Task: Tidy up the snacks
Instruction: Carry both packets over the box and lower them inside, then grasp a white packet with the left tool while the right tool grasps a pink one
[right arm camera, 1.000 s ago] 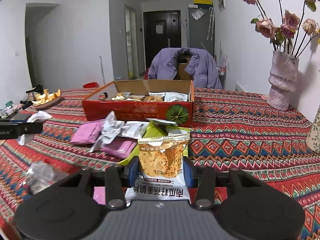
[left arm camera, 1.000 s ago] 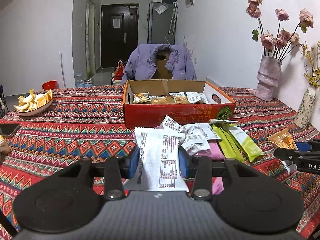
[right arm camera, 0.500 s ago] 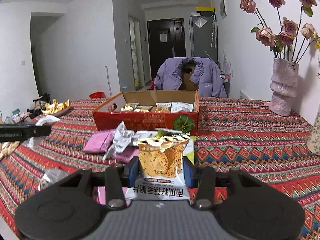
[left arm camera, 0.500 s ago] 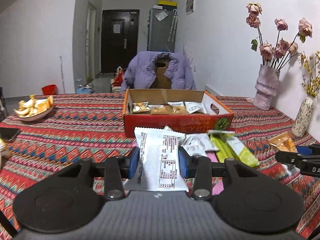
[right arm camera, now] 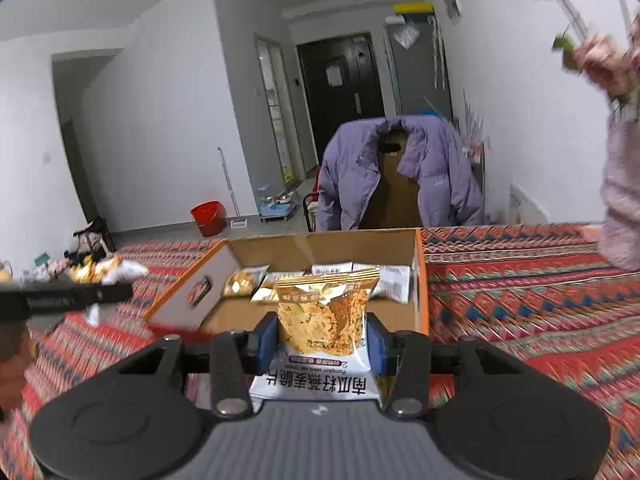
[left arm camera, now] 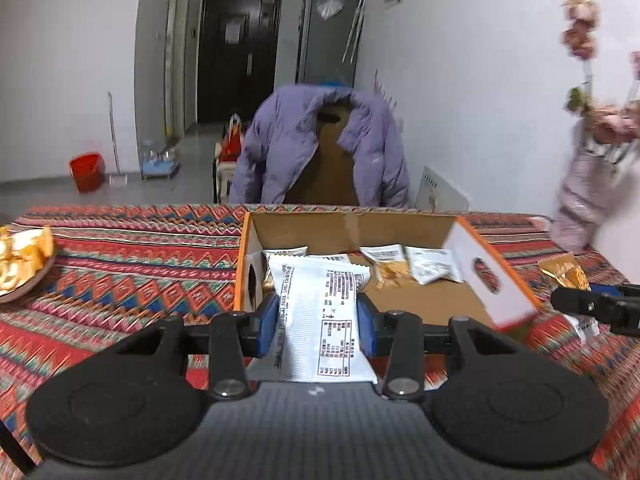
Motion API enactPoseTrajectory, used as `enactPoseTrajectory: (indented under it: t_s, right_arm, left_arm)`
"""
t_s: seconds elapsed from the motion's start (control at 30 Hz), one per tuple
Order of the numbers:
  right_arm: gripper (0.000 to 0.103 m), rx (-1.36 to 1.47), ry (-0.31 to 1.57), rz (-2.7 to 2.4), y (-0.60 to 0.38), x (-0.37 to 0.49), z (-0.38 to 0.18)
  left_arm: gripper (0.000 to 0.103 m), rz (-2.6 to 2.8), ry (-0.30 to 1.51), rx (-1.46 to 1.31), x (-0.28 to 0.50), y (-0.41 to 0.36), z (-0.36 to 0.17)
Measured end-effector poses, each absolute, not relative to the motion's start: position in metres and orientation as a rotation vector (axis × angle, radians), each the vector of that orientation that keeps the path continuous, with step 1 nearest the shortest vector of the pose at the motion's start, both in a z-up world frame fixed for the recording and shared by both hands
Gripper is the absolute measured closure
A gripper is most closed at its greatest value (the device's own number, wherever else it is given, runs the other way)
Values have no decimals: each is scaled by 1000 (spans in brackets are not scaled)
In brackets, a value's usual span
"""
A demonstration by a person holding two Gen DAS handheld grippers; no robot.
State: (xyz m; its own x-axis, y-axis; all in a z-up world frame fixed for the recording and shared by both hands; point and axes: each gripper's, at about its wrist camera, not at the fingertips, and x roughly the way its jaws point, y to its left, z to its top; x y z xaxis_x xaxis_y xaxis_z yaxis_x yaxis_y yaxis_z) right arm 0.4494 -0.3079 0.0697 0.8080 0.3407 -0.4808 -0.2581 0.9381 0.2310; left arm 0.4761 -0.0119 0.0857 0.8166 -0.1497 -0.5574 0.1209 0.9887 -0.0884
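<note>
My left gripper (left arm camera: 318, 326) is shut on a white snack packet (left arm camera: 320, 320) with printed text, held over the near left corner of the open cardboard box (left arm camera: 352, 228). My right gripper (right arm camera: 322, 338) is shut on a gold and white snack packet (right arm camera: 326, 316), held over the near edge of the same box (right arm camera: 360, 244). Several small packets (left arm camera: 404, 266) lie along the box's far wall. The right gripper's tip (left arm camera: 596, 306) shows at the right edge of the left wrist view, with its gold packet (left arm camera: 562, 274) sticking up.
The box sits on a table with a red patterned cloth (left arm camera: 128, 264). A plate of orange peel (left arm camera: 20, 264) is at the left. A vase of dried pink flowers (left arm camera: 584, 196) stands at the right. A purple jacket (left arm camera: 320, 144) hangs on a chair behind the table.
Both grippers have moved forward from the loose pile of packets to the box, each still holding its packet. The box now fills the middle of both views.
</note>
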Motion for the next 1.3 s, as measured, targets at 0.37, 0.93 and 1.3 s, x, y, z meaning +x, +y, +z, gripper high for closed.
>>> enactPoseTrajectory:
  t_s: [0.37, 0.93, 1.3]
  right_arm:
    - [56, -27, 692, 199, -272, 588, 19]
    - [37, -55, 605, 185, -287, 557, 53]
    - [27, -76, 533, 255, -299, 430, 95]
  left_arm:
    - [60, -121, 745, -21, 590, -16, 32]
    - [51, -144, 682, 21, 557, -4, 66]
    - [35, -173, 561, 13, 422, 9, 112]
